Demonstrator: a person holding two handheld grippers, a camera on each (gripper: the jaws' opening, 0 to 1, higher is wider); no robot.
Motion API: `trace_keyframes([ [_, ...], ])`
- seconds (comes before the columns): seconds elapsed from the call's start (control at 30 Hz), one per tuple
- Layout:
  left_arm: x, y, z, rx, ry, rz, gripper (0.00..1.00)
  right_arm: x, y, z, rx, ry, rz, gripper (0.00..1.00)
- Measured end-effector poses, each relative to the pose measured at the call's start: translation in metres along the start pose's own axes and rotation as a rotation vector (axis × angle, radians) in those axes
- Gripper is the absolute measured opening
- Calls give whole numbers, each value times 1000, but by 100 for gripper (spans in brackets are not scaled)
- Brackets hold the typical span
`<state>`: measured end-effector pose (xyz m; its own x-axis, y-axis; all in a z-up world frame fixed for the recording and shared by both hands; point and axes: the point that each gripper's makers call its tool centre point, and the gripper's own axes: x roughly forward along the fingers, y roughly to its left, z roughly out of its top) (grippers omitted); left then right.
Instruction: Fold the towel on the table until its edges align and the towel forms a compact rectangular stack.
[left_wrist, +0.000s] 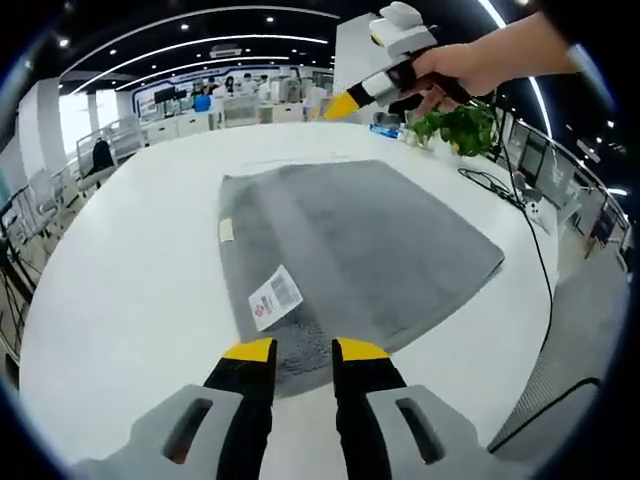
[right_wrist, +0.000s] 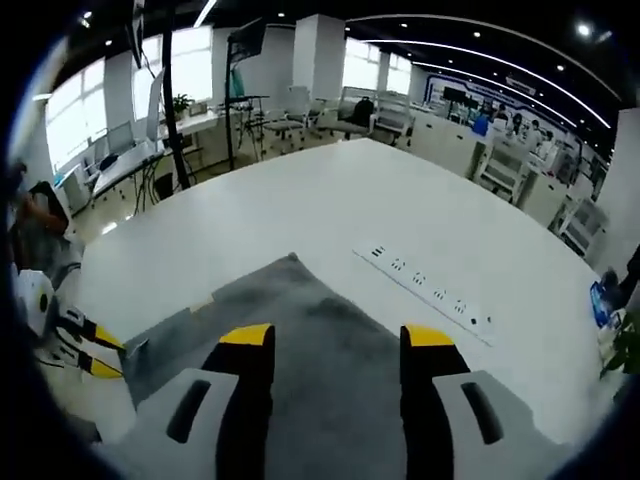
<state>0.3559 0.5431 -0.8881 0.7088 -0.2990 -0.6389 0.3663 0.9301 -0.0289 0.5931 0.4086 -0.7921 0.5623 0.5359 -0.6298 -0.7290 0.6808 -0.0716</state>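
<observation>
Fingertips first: our left gripper (left_wrist: 304, 349) has its yellow-tipped jaws a small way apart and empty, poised right over the near edge of the grey towel (left_wrist: 370, 250), with no cloth between them that we can see. Our right gripper (right_wrist: 335, 337) is spread wide, jaws well apart, nothing held, hovering above the towel (right_wrist: 310, 330) near its far corner.

That towel lies flat on the white table (left_wrist: 130, 280), already looking doubled over, with a white barcode label (left_wrist: 275, 297) and a small tag (left_wrist: 227, 230) near the left gripper's end. In the left gripper view its long axis runs away from those jaws toward the far side, where the right gripper (left_wrist: 345, 103) hangs above the far edge in a person's hand (left_wrist: 470, 65). So we have one gripper at each end of the long axis: left nearest the labelled edge, right nearest the opposite one. In the right gripper view the left gripper (right_wrist: 95, 352) peeks in low at the left, beside the towel's edge.

We judge the next fold turns on that line-up: the near edge sits directly ahead of the left jaws, so a short drop and pinch there looks the natural start, carrying it toward the right gripper's end.

Further out, a white power strip (right_wrist: 425, 283) lies on the table well apart from the towel, a green plant (left_wrist: 455, 125) stands at the table's far side, and office desks fill the background.
</observation>
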Motion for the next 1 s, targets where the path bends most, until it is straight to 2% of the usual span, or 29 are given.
trace_keyframes([
  [0.1, -2, 2, 5, 8, -8, 3, 25, -8, 3, -4, 11, 13, -3, 55],
  [0.23, -5, 7, 4, 24, -2, 11, 27, -25, 5, -2, 27, -13, -19, 54],
  [0.43, -10, 9, -3, 50, 15, 8, 28, -45, 2, -8, 40, -22, -42, 53],
  [0.9, -11, 4, -13, 101, 54, -7, 28, -100, -8, -46, 73, -25, -93, 48],
  [0.97, -11, 5, -12, 79, 51, -4, 28, -104, -10, -50, 68, -32, -103, 48],
  [1.0, -12, 5, -9, 39, 36, -1, 28, -107, -14, -55, 76, -36, -108, 47],
])
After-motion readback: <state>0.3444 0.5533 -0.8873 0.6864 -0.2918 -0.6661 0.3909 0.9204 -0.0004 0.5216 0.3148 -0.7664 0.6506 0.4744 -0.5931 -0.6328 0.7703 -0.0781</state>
